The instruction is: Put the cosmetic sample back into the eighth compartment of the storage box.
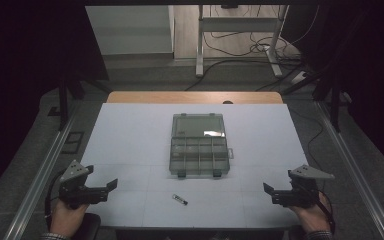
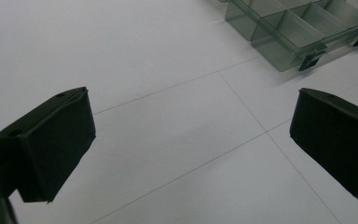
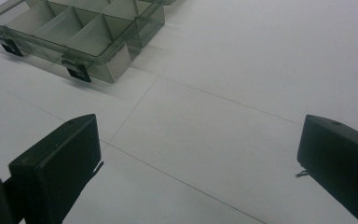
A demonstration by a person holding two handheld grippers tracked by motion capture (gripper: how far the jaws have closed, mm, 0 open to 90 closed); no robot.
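I have the left gripper [image 1: 111, 186] at the near left of the white counter [image 1: 130, 140] and the right gripper [image 1: 269, 190] at the near right, each with its fingers spread wide and holding nothing. The clear compartment box [image 1: 199, 145] sits open at the counter's middle, well apart from both. A small dark marker [image 1: 180, 199] lies on the counter just nearer than the box, between my two grippers.
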